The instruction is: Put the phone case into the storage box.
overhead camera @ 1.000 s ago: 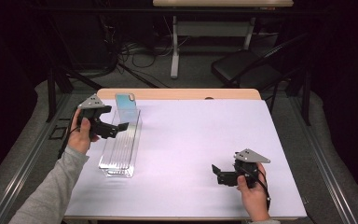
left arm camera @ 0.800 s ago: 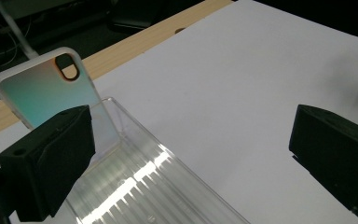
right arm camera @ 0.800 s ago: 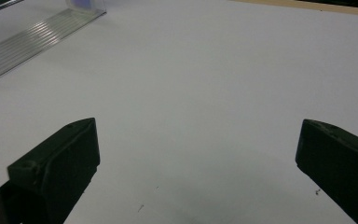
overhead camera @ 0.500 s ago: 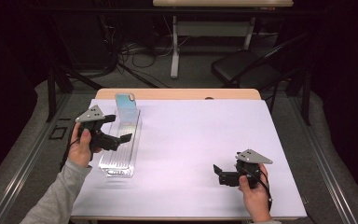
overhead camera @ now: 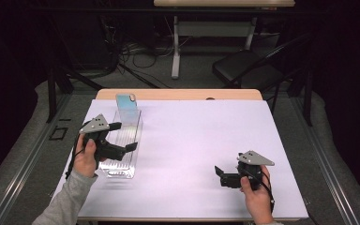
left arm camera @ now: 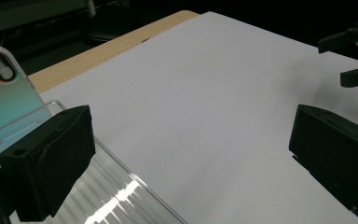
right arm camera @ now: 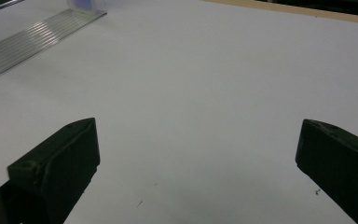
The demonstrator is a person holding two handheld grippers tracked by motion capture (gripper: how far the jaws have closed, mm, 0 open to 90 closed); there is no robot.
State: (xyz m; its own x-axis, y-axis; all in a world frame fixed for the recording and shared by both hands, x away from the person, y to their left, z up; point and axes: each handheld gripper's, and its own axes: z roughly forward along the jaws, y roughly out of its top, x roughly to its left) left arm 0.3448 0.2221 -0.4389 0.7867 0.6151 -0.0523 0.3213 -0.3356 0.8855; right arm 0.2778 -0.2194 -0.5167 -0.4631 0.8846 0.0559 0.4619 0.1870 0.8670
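Two tongs hang spread wide over a white-covered table (overhead camera: 187,140) in a dark room. The clear rack (overhead camera: 122,145) lies under the left tongs (overhead camera: 122,138), a phone case (overhead camera: 126,107) standing beyond; the right tongs (overhead camera: 221,176) are well apart.

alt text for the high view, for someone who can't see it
A person's left gripper, jaws open, hovers over a clear ridged rack holding an upright phone at its far end. The right gripper, also open, rests low on the white table.
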